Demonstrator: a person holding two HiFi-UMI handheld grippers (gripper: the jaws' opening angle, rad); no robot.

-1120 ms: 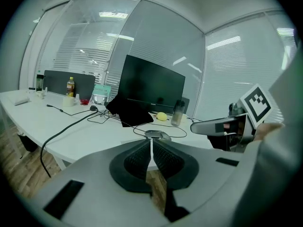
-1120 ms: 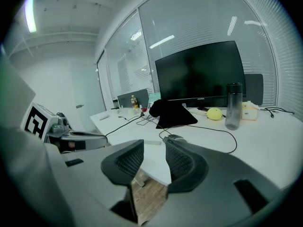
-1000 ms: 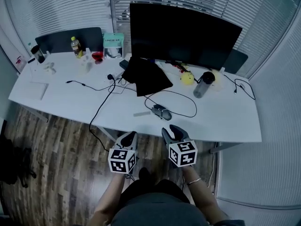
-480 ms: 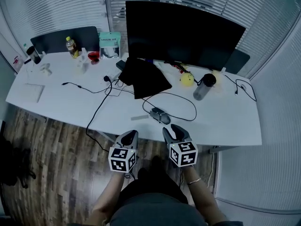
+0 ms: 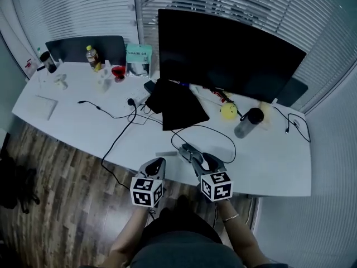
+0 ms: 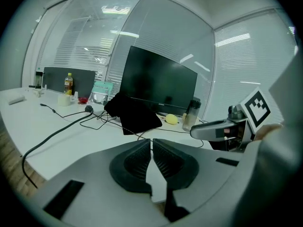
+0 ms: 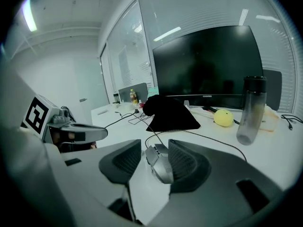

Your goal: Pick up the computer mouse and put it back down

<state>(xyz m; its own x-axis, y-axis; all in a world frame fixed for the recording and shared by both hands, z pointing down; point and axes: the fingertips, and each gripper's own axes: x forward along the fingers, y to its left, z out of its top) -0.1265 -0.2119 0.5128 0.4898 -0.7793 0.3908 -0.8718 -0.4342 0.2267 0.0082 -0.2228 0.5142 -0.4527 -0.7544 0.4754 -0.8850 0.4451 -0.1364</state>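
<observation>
Mouse (image 5: 190, 153) (image 7: 160, 162) lies on the white desk (image 5: 83, 128) near its front edge, its cable (image 5: 216, 130) looping back toward the monitor (image 5: 228, 54). Right gripper (image 5: 202, 159) (image 7: 155, 148): jaws apart and set around the mouse, one on each side. In the right gripper view the mouse sits close against the jaw at the picture's right, with a clear gap to the other jaw; actual contact cannot be made out. Left gripper (image 5: 155, 164) (image 6: 152, 145): jaws drawn together with only a thin slit between the pads, nothing held, hanging just off the desk's front edge, beside the right gripper. Behind the mouse: a black cloth (image 5: 175, 105) draped at the monitor's foot. To the right of the cloth: a yellow ball (image 5: 227, 111) and a dark-capped bottle (image 5: 246, 123) standing upright, near each other.
</observation>
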